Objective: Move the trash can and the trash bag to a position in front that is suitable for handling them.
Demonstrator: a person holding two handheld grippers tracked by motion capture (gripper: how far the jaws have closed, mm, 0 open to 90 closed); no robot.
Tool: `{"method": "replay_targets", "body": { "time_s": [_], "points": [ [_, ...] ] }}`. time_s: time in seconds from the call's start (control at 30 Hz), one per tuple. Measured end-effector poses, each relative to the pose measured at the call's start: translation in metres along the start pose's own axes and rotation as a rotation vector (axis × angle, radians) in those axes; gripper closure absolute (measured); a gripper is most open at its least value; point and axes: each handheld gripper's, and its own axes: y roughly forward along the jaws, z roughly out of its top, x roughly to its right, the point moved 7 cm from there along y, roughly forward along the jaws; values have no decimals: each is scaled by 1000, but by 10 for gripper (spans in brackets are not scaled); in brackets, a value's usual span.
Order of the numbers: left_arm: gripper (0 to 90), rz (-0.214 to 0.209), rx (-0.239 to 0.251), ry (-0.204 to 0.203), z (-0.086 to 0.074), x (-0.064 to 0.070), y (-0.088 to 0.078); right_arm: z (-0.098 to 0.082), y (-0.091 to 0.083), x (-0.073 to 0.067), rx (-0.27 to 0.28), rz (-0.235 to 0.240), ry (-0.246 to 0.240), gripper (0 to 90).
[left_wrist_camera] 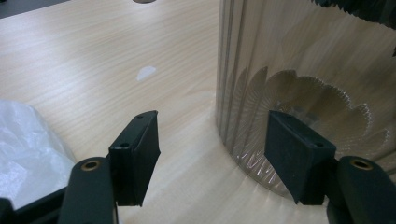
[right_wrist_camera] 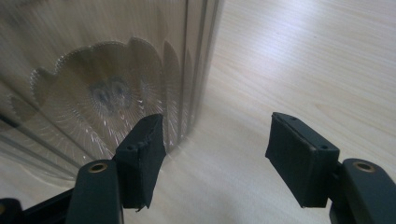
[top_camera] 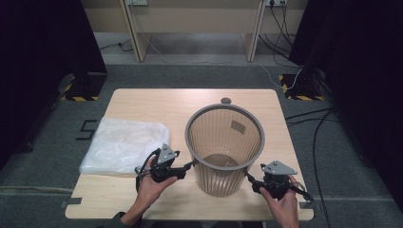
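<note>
the ribbed translucent waste bin [top_camera: 224, 151] is standing upright near the middle of the wooden surface [top_camera: 142, 102]. the left tool [top_camera: 189, 166] is waiting just beside the bin's lower wall on its left side, and the right tool [top_camera: 250, 179] is waiting just beside the lower wall on the opposite side. both tools are standing spread, with nothing between the jaws; in each gripper view one jaw is lying close against the ribbed wall and the other is hanging over bare wood. a folded clear plastic bag [top_camera: 124, 145] is lying to the left of the bin, behind the left tool.

it seems the person is steadying the bin from two sides. to do this well, both tools should be pressing evenly and low on the wall, because the bin is light and tall and could tip or slide away.
</note>
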Motion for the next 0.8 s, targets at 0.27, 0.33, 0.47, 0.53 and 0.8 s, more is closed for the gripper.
{"method": "replay_targets", "body": {
  "time_s": [0.27, 0.33, 0.47, 0.53, 0.8],
  "points": [
    [332, 45, 9, -16, 12, -18, 14, 11, 18, 11, -1, -26, -9, 362],
    [332, 52, 7, -19, 14, -23, 17, 13, 22, 12, -5, -28, -9, 362],
    [344, 68, 1, -23, 18, -28, 20, 19, 27, 14, -4, -34, -11, 362],
    [358, 74, -3, -33, 19, -30, 22, 20, 28, 14, -5, -38, -8, 363],
    [346, 8, -27, -14, 8, -18, 8, 18, 16, 0, -6, 6, -39, 362]
  ]
}}
